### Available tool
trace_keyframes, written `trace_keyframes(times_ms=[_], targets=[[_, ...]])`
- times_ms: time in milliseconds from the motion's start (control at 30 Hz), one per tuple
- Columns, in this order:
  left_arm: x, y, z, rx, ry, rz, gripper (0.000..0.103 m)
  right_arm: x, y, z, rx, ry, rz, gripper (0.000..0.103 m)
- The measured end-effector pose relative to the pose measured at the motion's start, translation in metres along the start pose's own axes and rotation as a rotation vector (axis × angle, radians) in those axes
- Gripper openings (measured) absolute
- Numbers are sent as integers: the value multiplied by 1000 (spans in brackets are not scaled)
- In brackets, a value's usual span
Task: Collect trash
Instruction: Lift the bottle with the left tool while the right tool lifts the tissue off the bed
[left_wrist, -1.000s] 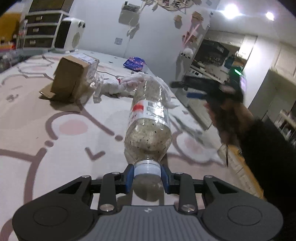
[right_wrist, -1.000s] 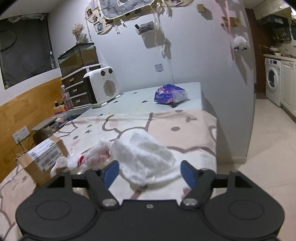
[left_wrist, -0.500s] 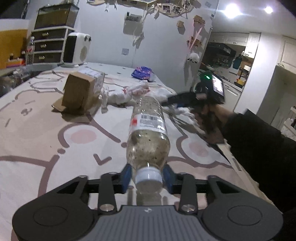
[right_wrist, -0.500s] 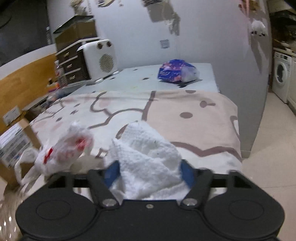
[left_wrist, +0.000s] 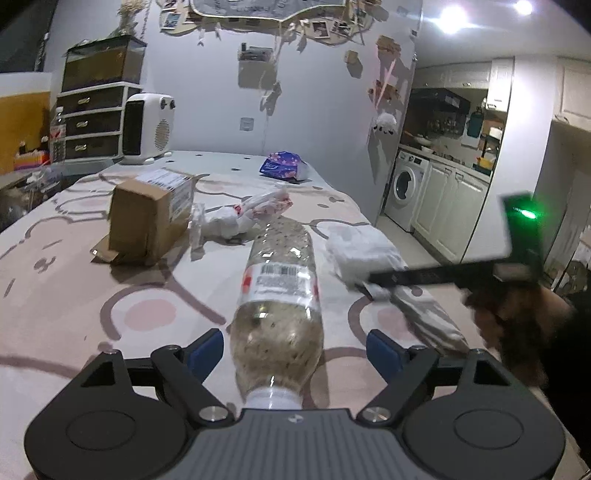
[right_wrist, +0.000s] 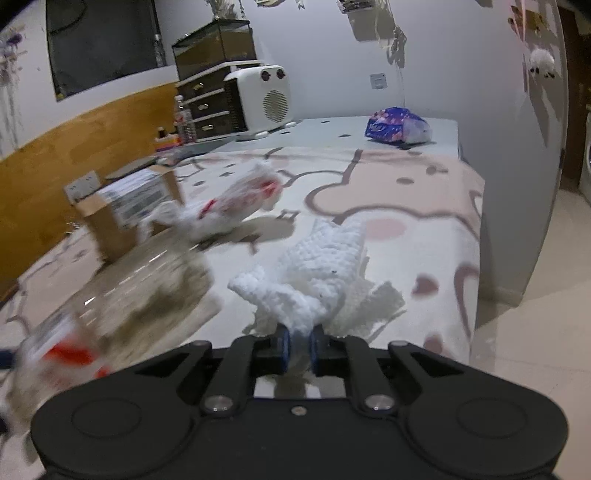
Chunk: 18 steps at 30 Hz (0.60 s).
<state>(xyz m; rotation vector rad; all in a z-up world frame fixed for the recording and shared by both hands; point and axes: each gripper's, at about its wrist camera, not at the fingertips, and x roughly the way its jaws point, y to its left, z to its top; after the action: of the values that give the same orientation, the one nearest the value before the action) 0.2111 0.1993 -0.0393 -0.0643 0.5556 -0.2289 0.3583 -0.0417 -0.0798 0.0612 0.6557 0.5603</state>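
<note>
Right wrist view: right gripper (right_wrist: 298, 345) pinches only a corner of the white tissue (right_wrist: 321, 273), which may tear or slip out. Left gripper (left_wrist: 295, 354), jaws just widened, lets the bottle (left_wrist: 279, 291) lie loose on the table (left_wrist: 55, 295); it may roll.

pale grey wall (left_wrist: 207, 92), white round heater (left_wrist: 147, 127), dark drawers (left_wrist: 94, 122), white washing machine (left_wrist: 404, 188), two bright ceiling lights (left_wrist: 452, 16).
</note>
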Motion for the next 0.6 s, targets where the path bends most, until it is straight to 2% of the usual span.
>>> trace_keyframes(times_ms=[333,500,567,600], targets=[[25,-11,31,72,55,10,85,-81,30,-60,5,-23,89,11],[44,-9,39,64,101,37,82,-105,49,-83,-35,-18,121,11],[51,-5,42,42,121,35,78,-112,56,-88,-67,-28,122,14],[54,-3,43,27,126,40,76,-115,59,-91,-88,-36,113,22]])
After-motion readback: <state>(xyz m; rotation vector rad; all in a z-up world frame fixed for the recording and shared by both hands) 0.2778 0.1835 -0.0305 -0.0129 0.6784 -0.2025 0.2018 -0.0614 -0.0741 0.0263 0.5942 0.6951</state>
